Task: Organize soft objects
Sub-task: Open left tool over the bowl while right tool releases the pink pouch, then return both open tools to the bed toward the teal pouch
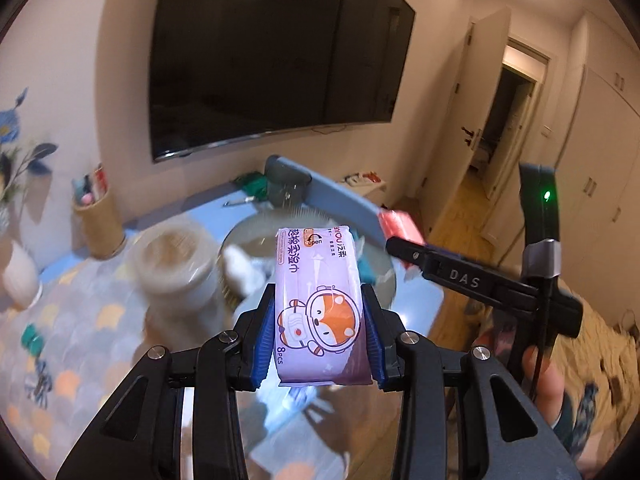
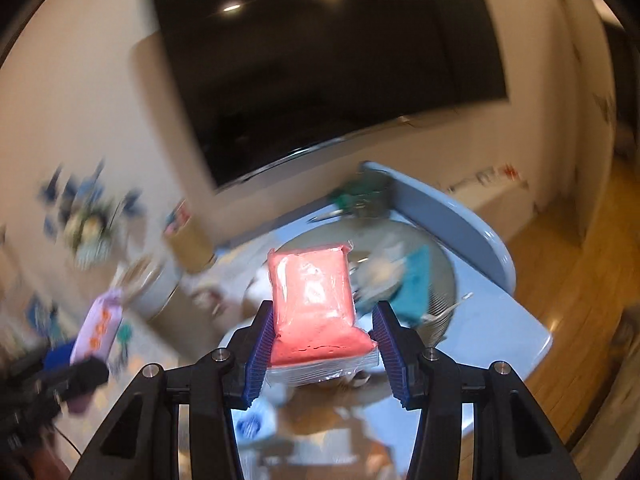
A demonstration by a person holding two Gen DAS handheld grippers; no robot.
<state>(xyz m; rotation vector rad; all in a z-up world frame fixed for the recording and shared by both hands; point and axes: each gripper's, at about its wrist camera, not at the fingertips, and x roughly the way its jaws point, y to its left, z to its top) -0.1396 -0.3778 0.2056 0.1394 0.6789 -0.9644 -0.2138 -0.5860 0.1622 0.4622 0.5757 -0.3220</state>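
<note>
Left wrist view: both grippers carry packs above the table.
The left gripper (image 1: 320,336) is clamped on a lilac wipes pack (image 1: 318,296); the right gripper (image 2: 320,344) pinches a pink pack (image 2: 316,304). Carrying looks underway; next, each pack likely needs lowering into the round basin (image 1: 386,276) before releasing.

We count one purple wet-wipes pack (image 1: 320,304), one pink packet (image 2: 316,304), one round basket (image 1: 384,268), one wall television (image 1: 272,56), two grippers.
</note>
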